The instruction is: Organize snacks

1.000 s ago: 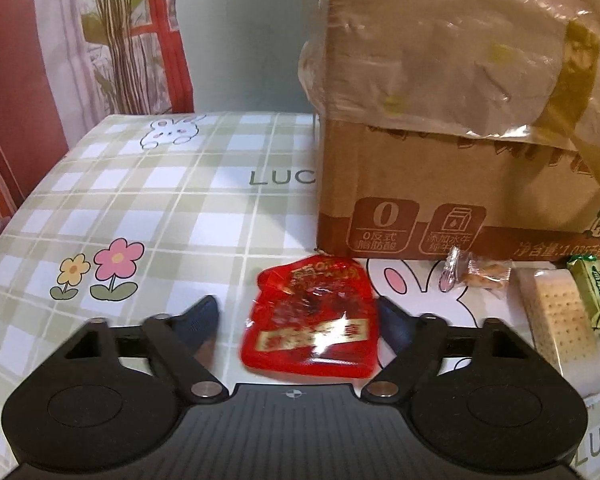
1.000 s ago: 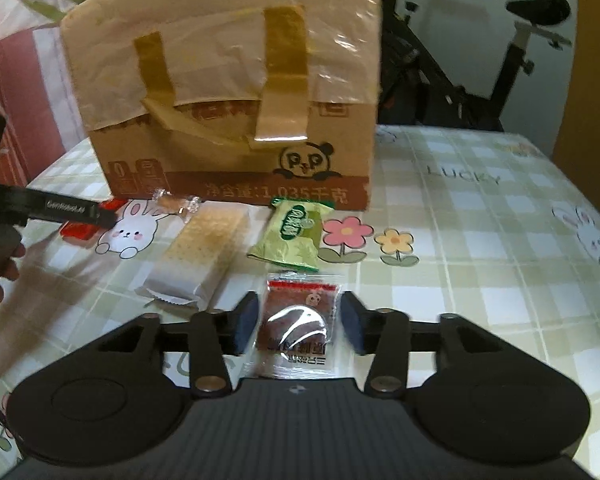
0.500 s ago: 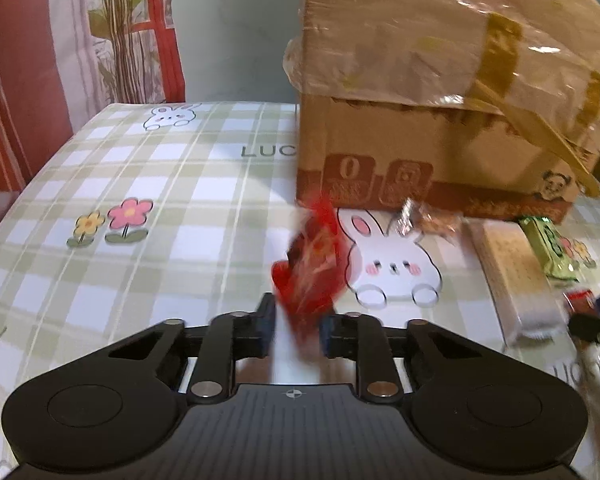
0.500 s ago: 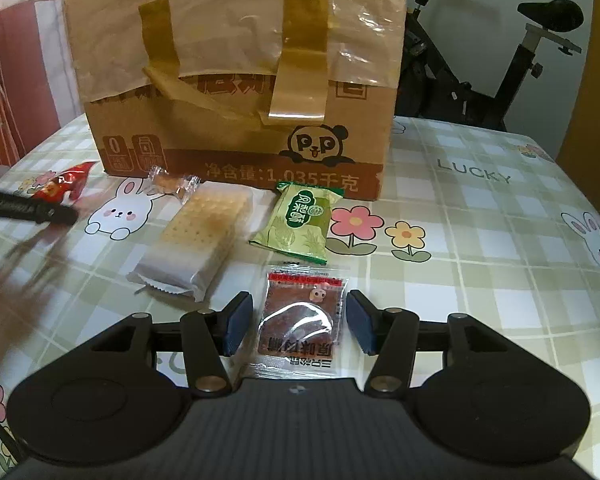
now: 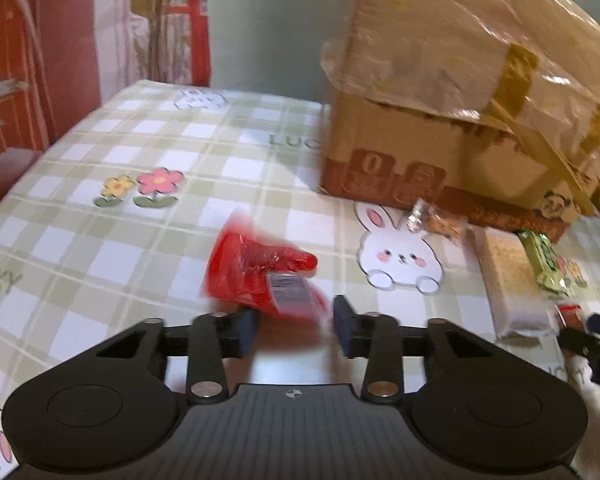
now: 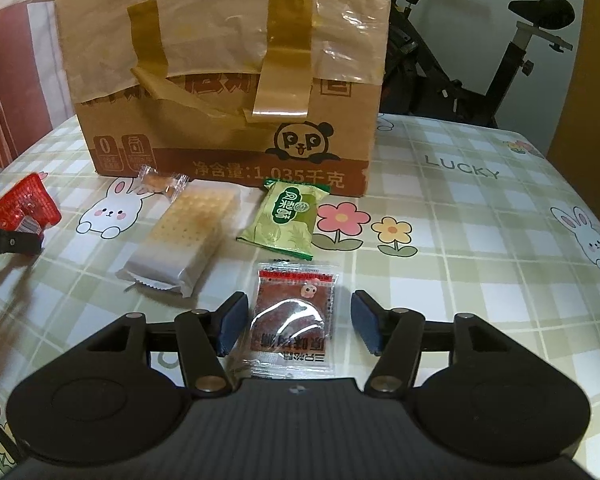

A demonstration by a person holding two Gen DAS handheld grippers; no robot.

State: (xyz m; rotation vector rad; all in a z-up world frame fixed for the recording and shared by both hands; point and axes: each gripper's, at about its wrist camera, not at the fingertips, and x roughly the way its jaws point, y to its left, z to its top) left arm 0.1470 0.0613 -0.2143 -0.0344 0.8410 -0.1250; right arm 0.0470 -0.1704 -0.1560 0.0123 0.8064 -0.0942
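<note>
Closest to the right gripper [image 6: 296, 324], a clear packet of dark dried meat [image 6: 294, 316] lies flat on the checked tabletop [image 6: 480, 280] between the jaws, which stand wide on either side without touching it. To take it cleanly, I would lower the jaws until they straddle the packet's thicker middle and close on that, not on the slippery sealed edge, which would likely slide out.

The left gripper [image 5: 294, 326] has its jaws partly apart, and a red pouch [image 5: 256, 276] sits just ahead of them, blurred. Whether anything still pinches it I cannot tell.

A little farther on lie a pale cracker pack [image 6: 184, 236] and a green pastry packet [image 6: 288, 216] side by side, then a small twisted candy [image 6: 162, 182] against the foot of the cardboard box [image 6: 228, 80], its top covered in taped plastic.

The right wrist view alone shows the meat packet whole, the box's panda print and an exercise bike [image 6: 500, 40] behind the tabletop. The left wrist view alone shows the red pouch close up and a red patterned curtain [image 5: 60, 40] beyond the tabletop's far edge. Neither view shows an opening in the box.
</note>
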